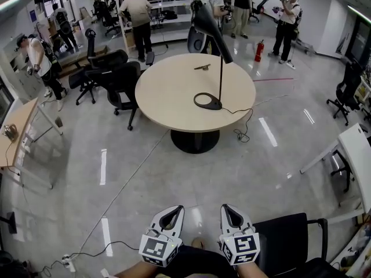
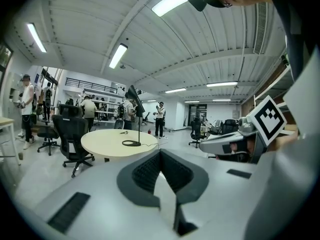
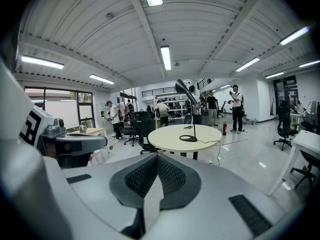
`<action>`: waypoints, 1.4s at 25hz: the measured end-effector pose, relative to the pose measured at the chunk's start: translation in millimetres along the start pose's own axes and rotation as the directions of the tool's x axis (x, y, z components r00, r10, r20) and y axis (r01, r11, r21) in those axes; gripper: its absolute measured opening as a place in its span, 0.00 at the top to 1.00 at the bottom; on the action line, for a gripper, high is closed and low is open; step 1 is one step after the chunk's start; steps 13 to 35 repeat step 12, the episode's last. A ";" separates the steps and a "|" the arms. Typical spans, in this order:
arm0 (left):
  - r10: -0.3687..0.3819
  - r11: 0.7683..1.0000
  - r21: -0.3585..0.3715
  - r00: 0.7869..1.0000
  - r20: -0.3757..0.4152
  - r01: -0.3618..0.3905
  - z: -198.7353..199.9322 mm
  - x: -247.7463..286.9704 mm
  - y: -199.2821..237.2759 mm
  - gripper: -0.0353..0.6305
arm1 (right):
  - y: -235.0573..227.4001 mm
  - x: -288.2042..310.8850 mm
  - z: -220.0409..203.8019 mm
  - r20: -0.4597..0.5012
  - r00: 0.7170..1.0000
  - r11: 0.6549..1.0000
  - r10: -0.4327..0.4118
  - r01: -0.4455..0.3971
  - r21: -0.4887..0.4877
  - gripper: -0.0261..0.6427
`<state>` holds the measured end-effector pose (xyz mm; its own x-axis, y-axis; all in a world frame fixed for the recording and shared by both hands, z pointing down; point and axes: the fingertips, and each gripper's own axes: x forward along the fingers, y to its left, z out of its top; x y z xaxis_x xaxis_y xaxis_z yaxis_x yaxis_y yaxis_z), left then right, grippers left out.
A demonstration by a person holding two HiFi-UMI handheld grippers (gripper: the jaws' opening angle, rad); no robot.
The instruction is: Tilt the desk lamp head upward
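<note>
- left tool (image 1: 172,212): jaws pressed together, nothing in them.
- right tool (image 1: 231,211): same, jaws closed and empty.
- both tools are low and close in front of the person, side by side, well apart from the bench (image 1: 165,97), with open floor between.
- desk lamp (image 1: 220,77) stands on the round bench, toward its far right side. ring base (image 1: 207,101) is flat on the top, stem upright, and the cable (image 1: 242,120) runs off the edge to the floor.
- lamp head (image 1: 210,25): black cone, narrow end on the stem top, wide end slanting up and away from it. It reads as a steep angle in both gripper views.
- progress: can't settle from this. No tool is on the lamp. It fits a head waiting to be raised, or one already raised with the tools off it. Nothing shows the lower angle for comparison.
- look: matte black, slim stem on an open ring. The joint at the stem top is too small to read. My guess is it would rock if the head is pushed hard.
</note>
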<state>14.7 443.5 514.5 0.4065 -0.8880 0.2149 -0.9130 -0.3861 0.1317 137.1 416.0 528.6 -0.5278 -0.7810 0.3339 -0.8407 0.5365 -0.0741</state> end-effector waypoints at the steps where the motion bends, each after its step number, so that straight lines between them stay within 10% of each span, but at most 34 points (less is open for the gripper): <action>1: 0.005 1.000 -0.001 1.000 -0.001 -0.005 -0.4 -1.2 0.0 0.88 | 0.8 -0.9 -0.3 0.000 1.000 1.000 0.003 -0.003 -0.001 0.94; 35: 0.016 1.000 -0.001 1.000 -0.011 -0.016 -4.5 -13.8 1.1 0.88 | 9.7 -7.0 -0.8 0.012 1.000 1.000 0.006 -0.006 0.009 0.94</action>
